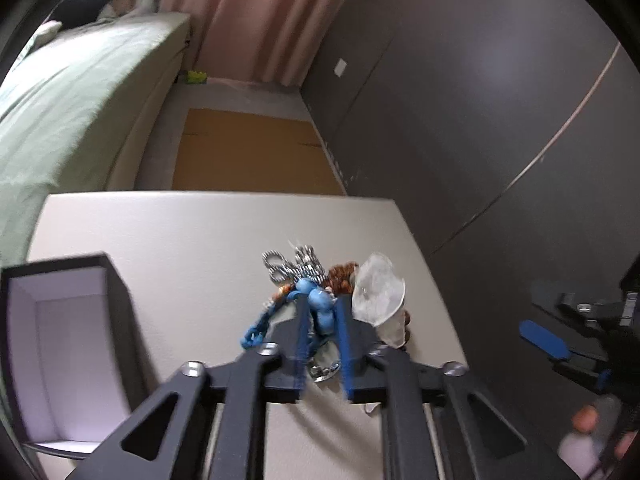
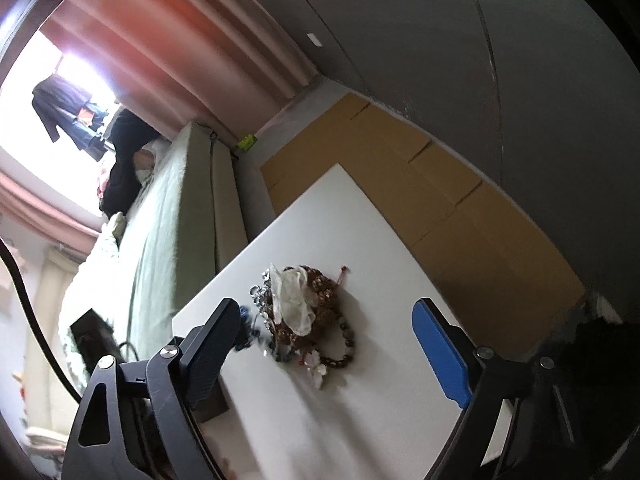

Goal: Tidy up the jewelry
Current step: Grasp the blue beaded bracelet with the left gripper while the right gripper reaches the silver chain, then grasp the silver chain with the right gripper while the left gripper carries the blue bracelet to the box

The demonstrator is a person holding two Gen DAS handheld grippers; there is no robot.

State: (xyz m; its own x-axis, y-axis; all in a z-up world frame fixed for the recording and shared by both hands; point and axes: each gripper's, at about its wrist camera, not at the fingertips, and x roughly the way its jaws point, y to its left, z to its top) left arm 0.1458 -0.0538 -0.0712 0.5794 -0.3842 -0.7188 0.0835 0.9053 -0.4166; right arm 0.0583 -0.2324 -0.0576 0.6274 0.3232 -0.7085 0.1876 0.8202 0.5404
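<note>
Blue bead piece (image 1: 320, 308) clenched in left tongs (image 1: 322, 344) over white table (image 1: 168, 232); right tongs (image 2: 332, 344) gape wide

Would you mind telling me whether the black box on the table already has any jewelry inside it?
No, the black box shows only its bare pale lining in the left wrist view, with no jewelry inside.

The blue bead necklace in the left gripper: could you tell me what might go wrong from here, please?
1. The blue necklace is pinched by the left gripper while a strand trails into the jewelry pile, so lifting could drag other pieces along.
2. The pile sits near the table edge; tugged pieces might slide off.
</note>
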